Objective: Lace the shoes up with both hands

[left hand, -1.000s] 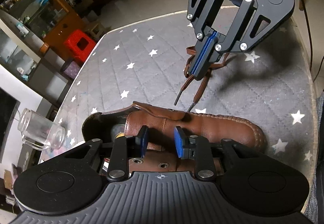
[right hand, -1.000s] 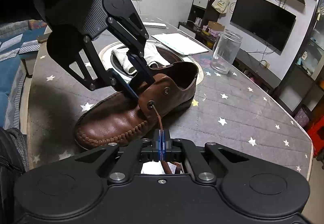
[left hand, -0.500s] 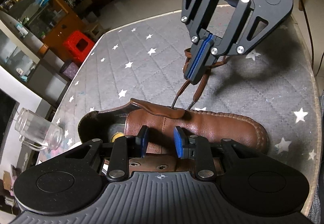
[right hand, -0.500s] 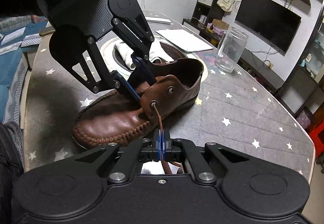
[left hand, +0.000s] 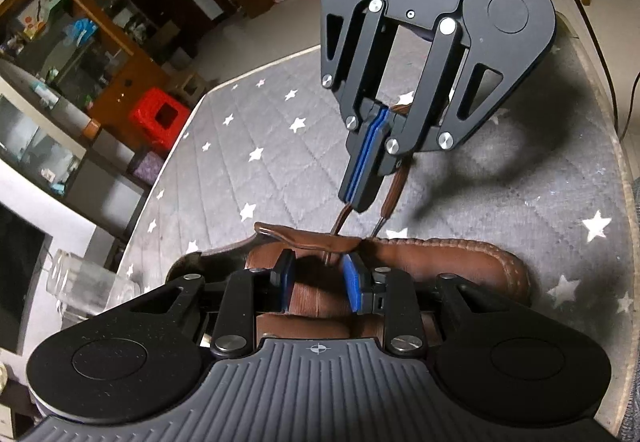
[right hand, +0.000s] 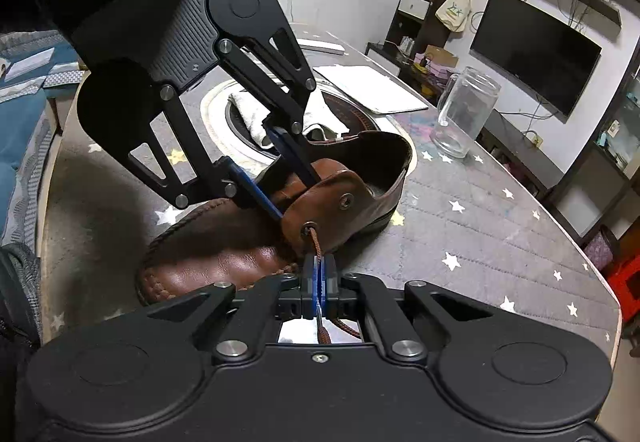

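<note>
Brown shoe point(right hand: 224, 242) lies on the worktop point(right hand: 480, 242). Right hand-held gripper point(right hand: 319, 274) clamps the lace point(right hand: 316, 242) — one eyelet threaded, upper eyelet point(right hand: 346, 201) pending; left hand-held gripper point(left hand: 318, 276) parted, straddling the tongue — empty

I log one worktop point(right hand: 460, 242), grey star-print quilted cover, bearing: brown shoe point(right hand: 240, 242), glass jar point(right hand: 464, 114), white papers point(right hand: 372, 90).
</note>
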{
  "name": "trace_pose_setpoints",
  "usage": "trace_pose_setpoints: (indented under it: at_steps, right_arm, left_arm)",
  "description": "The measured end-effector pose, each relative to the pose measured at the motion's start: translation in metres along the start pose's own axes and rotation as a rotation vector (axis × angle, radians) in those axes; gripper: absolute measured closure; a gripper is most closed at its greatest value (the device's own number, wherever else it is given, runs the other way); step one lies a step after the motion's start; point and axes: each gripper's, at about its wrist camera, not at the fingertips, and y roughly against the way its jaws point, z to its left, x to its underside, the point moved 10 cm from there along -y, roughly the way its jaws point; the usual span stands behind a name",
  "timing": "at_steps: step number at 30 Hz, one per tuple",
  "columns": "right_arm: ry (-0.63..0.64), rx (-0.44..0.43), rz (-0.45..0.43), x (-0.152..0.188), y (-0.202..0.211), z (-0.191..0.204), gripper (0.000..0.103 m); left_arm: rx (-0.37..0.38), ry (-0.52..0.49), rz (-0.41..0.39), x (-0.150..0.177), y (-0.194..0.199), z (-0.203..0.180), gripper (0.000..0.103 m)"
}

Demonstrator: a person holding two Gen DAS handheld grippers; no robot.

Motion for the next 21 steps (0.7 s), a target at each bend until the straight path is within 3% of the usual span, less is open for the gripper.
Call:
trace_pose_setpoints:
  at_steps: [7, 15, 21]
  right_arm:
    - [0.004, -0.007, -0.008, -0.002, -0.002, 0.001, 0.101]
    - [-0.015, -0.003, -0.035, -0.003, 0.012, 0.012, 0.101]
    - [-0.002, -0.044, -0.043, -0.005, 0.011, 0.044, 0.101]
  left_arm:
    - [0.015, -0.025, -0.013, -0.003, -0.008, -0.006, 0.098]
    - [-0.036, 0.085, -0.021, -0.004, -0.002, -0.003, 0.101]
    - [-0.113, 0.082, 0.002, -0.007, 0.007, -0.001, 0.101]
